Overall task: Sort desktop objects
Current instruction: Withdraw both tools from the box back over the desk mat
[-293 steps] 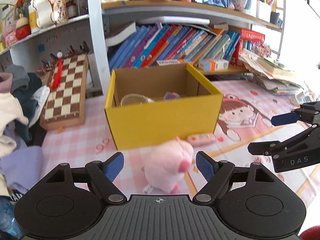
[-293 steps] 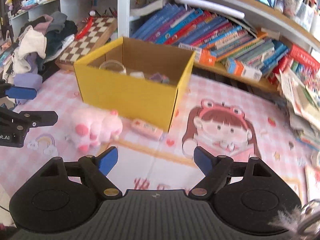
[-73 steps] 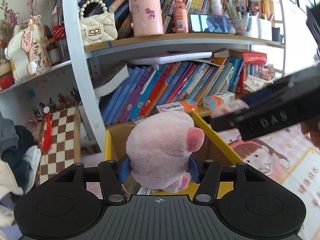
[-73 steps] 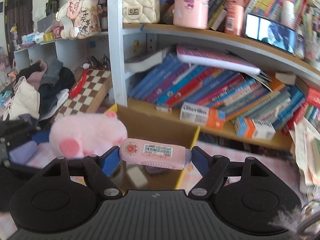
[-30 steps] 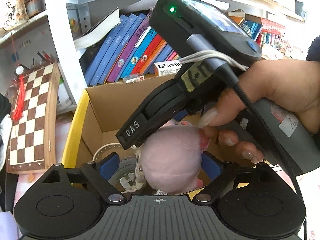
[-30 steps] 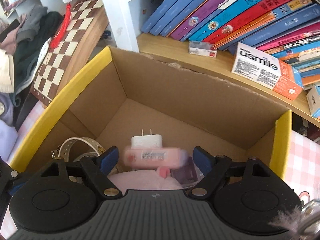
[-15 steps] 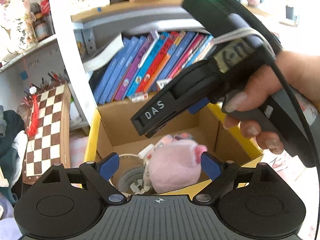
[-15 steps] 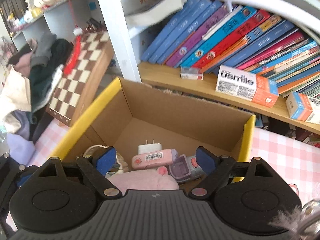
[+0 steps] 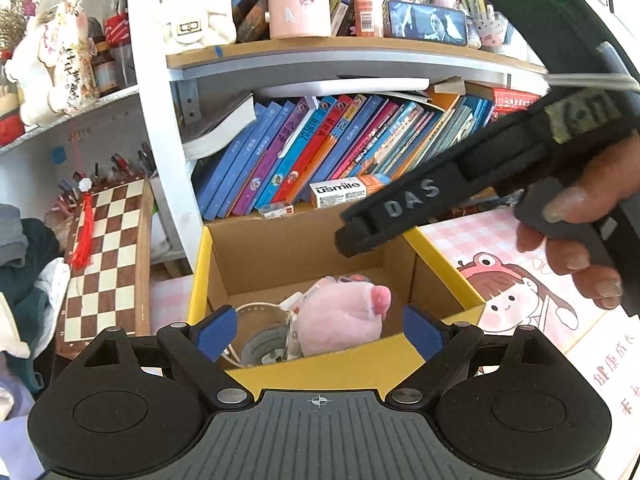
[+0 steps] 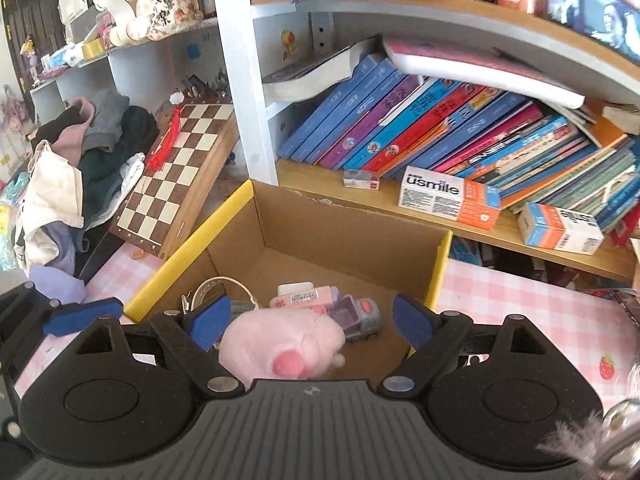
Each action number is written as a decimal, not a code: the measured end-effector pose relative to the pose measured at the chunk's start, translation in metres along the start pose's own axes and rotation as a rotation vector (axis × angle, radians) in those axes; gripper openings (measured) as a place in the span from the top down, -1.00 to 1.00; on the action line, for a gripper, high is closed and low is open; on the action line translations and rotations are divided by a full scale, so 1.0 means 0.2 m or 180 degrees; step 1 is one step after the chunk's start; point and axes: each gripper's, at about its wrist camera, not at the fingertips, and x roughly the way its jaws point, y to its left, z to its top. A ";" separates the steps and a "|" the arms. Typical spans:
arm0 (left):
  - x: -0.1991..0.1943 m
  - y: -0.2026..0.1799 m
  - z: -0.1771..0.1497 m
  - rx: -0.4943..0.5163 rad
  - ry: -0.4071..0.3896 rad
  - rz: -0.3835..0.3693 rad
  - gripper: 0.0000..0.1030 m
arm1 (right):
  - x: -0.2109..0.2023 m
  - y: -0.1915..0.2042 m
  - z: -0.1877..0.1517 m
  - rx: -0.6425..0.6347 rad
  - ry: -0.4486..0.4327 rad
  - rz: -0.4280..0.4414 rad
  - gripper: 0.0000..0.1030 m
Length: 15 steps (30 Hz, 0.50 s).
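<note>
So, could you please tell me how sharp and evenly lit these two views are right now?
Left wrist view: mostly sharp, the pink plush in the yellow box crisp; window glare washes out the upper right corner. Right wrist view: softer, the plush slightly smeared, the top shelf blurred. Both bend the shelves through fisheye distortion.

So readable stuff: the right tool [image 9: 352, 236] has "DAS" in raised letters on its black arm, crossing the right half of the left wrist view. Lower shelf, middle of both frames, there's a white-and-orange box [image 10: 450, 196] that says "usmile". The plush figure [image 10: 154, 0] at the upper left of the right wrist view has Chinese characters on its front, "平安喜樂" I think. The pink mat [image 9: 612, 376] at the lower right of the left wrist view shows "健康成长" in red. Book spines and the barcode label in the box are too small to read.
</note>
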 end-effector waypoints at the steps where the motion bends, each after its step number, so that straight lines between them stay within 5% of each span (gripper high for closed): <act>1: -0.02 0.01 0.00 0.0000 -0.0013 0.0003 -0.79 | -0.03 0.01 -0.02 0.0002 -0.0037 -0.0028 -0.71; 15: -0.31 0.10 -0.11 -0.0025 -0.0082 0.0271 -0.81 | -0.38 0.15 -0.35 0.0170 -0.0407 -0.0366 -0.76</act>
